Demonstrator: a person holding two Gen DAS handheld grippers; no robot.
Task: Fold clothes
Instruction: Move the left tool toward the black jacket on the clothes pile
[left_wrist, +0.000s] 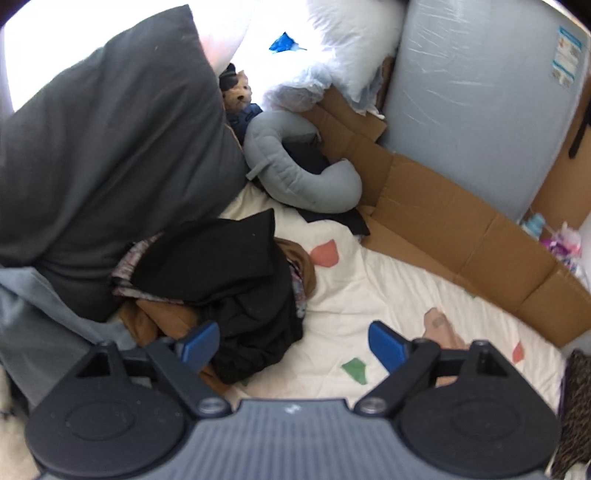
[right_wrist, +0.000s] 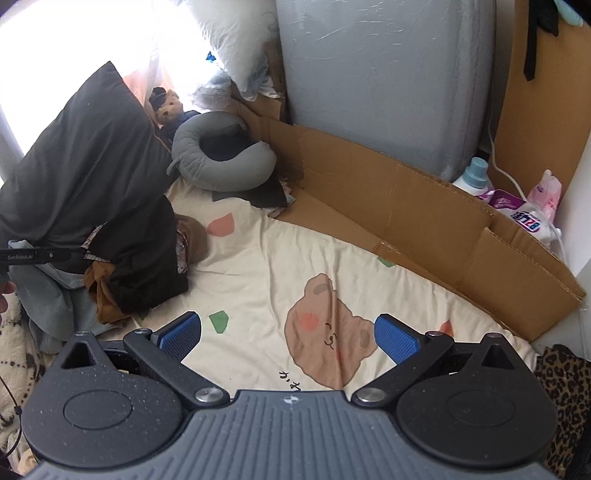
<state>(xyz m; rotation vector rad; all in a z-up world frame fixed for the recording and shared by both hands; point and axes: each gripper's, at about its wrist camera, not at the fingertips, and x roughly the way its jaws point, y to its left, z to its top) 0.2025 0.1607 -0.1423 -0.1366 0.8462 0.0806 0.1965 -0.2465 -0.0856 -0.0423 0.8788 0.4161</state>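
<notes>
Black and brown clothes pile lying on cream sheet; left gripper and right gripper hovering, both spread wide, holding nothing.

Brown garment: mostly buried under black clothes.
Teddy bear: half hidden behind dark pillow.
Leopard-print fabric: cut off at right edge.
</notes>
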